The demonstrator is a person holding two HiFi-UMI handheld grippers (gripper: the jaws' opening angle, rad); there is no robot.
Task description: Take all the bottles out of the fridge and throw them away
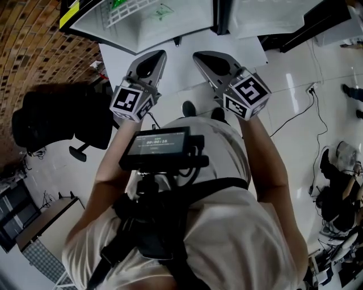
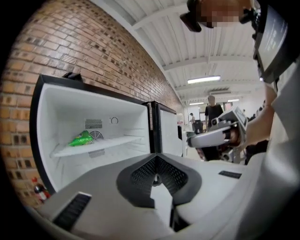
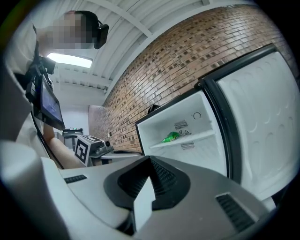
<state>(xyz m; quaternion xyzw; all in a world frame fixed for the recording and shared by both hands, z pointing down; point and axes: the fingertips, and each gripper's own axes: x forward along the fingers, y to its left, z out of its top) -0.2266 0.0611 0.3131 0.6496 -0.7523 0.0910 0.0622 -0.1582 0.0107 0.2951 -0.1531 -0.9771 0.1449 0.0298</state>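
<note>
Head view, looking steeply down over the person's chest: the left hand-held gripper (image 1: 152, 61) and the right hand-held gripper (image 1: 207, 61) are held side by side, both aimed at an open fridge (image 1: 187, 28). The left one faces the open compartment. The right one faces the line where the door (image 1: 266, 17) hinges. Left gripper view: this gripper's jaws are pressed together with nothing between them. Beyond them, up and to the left, a green bottle (image 2: 82, 138) lies on its side at the left end of the fridge's white shelf (image 2: 119, 142), close to the back wall. Its long axis runs along the shelf, roughly left to right. Low down, outside the fridge's left edge, a dark red-capped bottle (image 2: 39, 190) stands upright by the brick wall (image 2: 93, 56). Right gripper view: these jaws are also closed and empty. The same green bottle appears smaller here, ahead and slightly to the right, on the shelf near the back wall. The left hand-held gripper looks the nearer of the two, so the reach probably falls to it. Its jaws would have to open first and close across the bottle's width.
</note>
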